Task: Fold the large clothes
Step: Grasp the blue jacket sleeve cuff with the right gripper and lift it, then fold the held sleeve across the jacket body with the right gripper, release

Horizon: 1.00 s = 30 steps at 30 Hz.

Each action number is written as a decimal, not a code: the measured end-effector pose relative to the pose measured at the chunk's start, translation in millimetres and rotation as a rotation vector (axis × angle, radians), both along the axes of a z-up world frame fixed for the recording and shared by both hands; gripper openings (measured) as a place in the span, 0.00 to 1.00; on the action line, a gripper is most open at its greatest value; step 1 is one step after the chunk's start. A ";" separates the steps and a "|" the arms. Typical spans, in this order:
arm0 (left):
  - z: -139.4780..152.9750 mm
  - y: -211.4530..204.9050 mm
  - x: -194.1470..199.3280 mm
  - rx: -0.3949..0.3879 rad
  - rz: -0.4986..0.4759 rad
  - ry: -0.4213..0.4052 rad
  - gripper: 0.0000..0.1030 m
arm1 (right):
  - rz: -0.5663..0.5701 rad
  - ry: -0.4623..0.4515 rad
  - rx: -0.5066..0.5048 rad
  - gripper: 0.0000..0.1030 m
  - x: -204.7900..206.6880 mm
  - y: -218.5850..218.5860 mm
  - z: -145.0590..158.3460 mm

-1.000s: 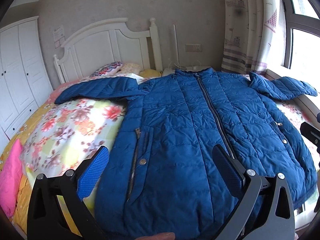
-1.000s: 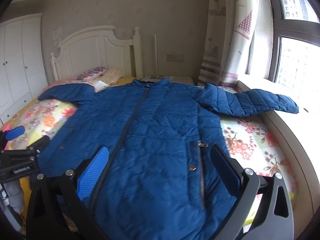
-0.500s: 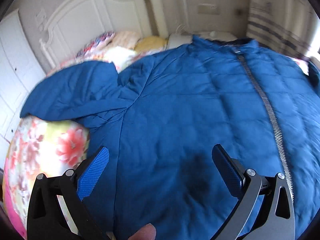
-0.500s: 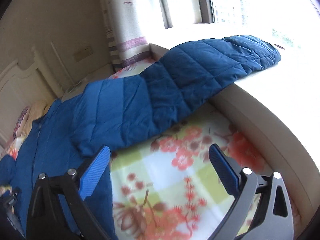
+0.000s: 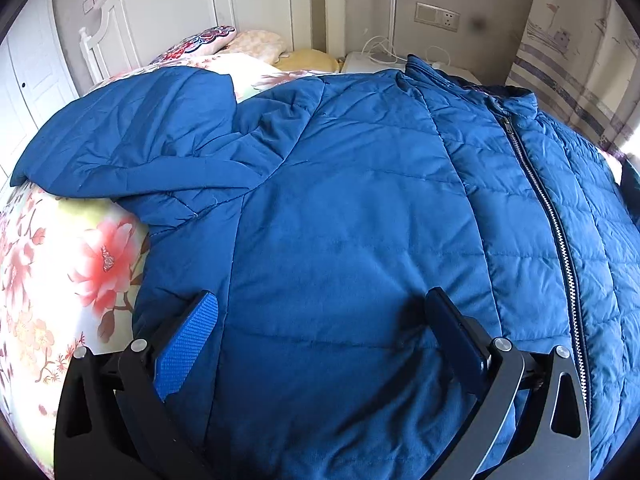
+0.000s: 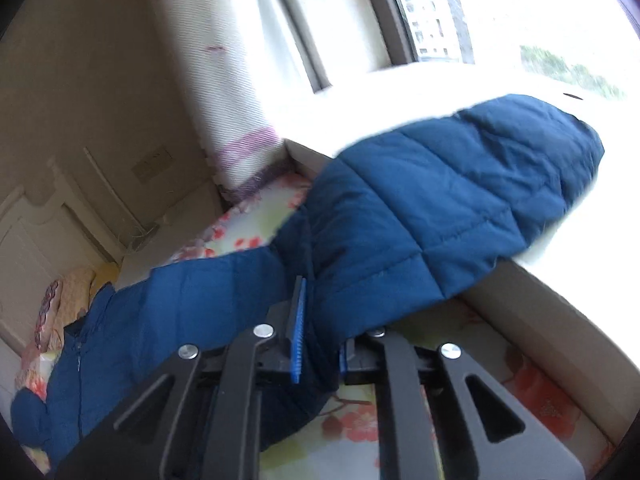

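A large blue quilted jacket (image 5: 360,208) lies zipped, front up, on a floral bedspread (image 5: 60,280). Its left sleeve (image 5: 132,140) stretches out to the left. My left gripper (image 5: 320,320) is open, low over the jacket's left chest, its pads apart from the cloth or just touching it. In the right wrist view my right gripper (image 6: 320,332) is shut on the jacket's right sleeve (image 6: 440,208) near its underside edge. The sleeve's cuff end rests on the window ledge (image 6: 580,272). The jacket body (image 6: 120,340) trails away to the lower left.
A white headboard (image 5: 180,8) and pillows (image 5: 224,40) stand at the bed's far end. A bedside unit with cables (image 5: 384,60) and a striped curtain (image 6: 240,80) are by the window wall. The raised ledge runs along the bed's right side.
My right gripper moved in on the right sleeve and closed on it, tilting. My left gripper moved forward up the jacket toward the left shoulder and stayed open.
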<state>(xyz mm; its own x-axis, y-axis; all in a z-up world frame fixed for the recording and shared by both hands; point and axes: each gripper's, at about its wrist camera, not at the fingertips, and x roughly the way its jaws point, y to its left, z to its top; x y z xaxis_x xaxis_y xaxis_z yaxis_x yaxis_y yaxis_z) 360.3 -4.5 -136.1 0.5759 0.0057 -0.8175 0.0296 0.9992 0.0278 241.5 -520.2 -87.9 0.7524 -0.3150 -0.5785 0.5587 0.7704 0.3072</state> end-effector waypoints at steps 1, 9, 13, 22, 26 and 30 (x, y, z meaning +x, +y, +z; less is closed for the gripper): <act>0.0 -0.3 0.2 0.002 -0.001 -0.002 0.96 | 0.063 -0.014 -0.030 0.08 5.2 19.2 8.5; 2.3 1.7 -1.5 -0.017 -0.011 -0.012 0.96 | 0.587 0.025 -0.226 0.07 46.6 203.8 21.2; 2.7 1.7 -2.6 -0.016 -0.012 -0.013 0.96 | 0.735 0.297 -0.245 0.19 74.9 259.0 -35.6; 3.7 2.3 -2.3 -0.022 -0.015 -0.019 0.96 | 0.700 0.154 0.116 0.62 21.8 204.1 -14.4; 3.7 2.3 -2.5 -0.023 -0.016 -0.019 0.96 | 0.496 0.018 0.280 0.63 -6.5 134.2 -9.1; 3.7 3.2 -3.8 -0.027 -0.017 -0.022 0.96 | 0.431 -0.031 0.498 0.62 8.9 87.8 -33.7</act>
